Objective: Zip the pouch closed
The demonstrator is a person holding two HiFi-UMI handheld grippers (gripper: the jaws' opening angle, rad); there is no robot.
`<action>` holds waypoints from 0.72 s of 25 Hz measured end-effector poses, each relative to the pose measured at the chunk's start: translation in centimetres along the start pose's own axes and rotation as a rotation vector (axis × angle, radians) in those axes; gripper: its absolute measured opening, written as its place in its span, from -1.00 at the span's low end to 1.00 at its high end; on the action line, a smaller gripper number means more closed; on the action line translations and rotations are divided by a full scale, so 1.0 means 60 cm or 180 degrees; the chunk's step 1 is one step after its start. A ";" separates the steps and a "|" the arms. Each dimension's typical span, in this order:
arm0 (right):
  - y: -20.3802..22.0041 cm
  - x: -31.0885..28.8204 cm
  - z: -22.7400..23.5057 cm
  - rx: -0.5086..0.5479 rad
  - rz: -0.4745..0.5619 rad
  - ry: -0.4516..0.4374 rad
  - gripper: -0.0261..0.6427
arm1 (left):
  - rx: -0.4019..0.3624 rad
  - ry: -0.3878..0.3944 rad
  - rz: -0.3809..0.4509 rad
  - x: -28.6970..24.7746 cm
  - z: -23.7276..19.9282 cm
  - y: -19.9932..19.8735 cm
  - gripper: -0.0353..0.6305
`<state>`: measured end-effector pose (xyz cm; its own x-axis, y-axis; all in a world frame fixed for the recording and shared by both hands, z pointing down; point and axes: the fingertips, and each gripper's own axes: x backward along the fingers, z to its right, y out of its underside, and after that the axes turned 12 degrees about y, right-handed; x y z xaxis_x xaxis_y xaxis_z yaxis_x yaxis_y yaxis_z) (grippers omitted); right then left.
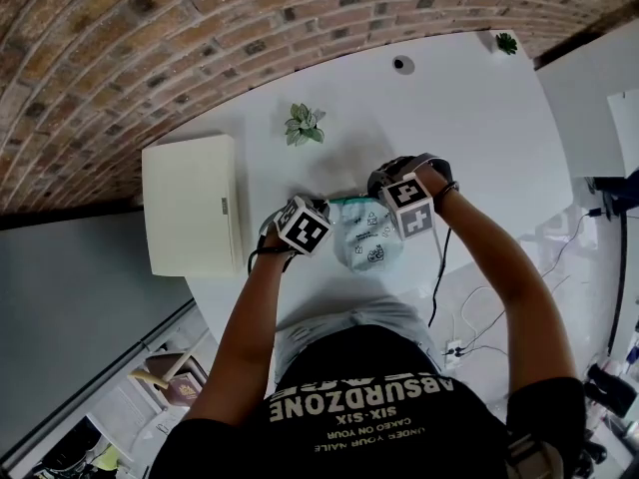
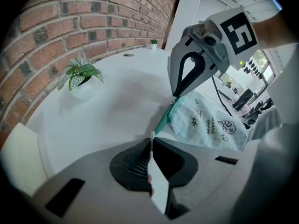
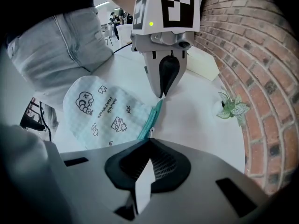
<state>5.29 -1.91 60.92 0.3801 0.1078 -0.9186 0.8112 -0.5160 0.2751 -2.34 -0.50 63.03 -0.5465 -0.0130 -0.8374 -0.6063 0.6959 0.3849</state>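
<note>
A pale mint pouch (image 1: 371,239) printed with small doodles lies on the white table (image 1: 469,138), its teal zipper edge (image 1: 349,200) facing the brick wall. My left gripper (image 2: 151,136) is shut on the pouch's corner, where the zipper strip (image 2: 163,118) runs into its jaws. My right gripper (image 3: 149,141) is shut on the opposite end of the zipper (image 3: 150,120). Each gripper shows in the other's view, tips down on the strip: the right gripper (image 2: 176,96) and the left gripper (image 3: 162,96). The pouch's body (image 3: 100,113) spreads flat toward me.
A small potted plant (image 1: 305,125) stands behind the pouch near the brick wall. A cream box (image 1: 192,203) sits at the table's left end. A second tiny plant (image 1: 506,43) and a round cable hole (image 1: 402,65) are farther back. A black cable (image 1: 439,267) hangs off the near edge.
</note>
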 end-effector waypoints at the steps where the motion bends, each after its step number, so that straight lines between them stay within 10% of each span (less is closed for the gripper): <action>1: 0.000 0.000 -0.001 -0.0007 0.0002 0.0006 -0.93 | -0.0003 0.0000 0.0001 0.000 0.000 0.000 -0.83; 18: 0.015 0.004 -0.012 -0.0074 -0.0073 0.0006 -0.93 | 0.0047 0.0019 0.0000 -0.001 0.000 0.001 -0.83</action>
<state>6.42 -1.75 61.15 0.3621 0.1210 -0.9243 0.8298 -0.4935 0.2605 -2.34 -0.44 63.09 -0.5499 -0.0171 -0.8350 -0.5978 0.7063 0.3792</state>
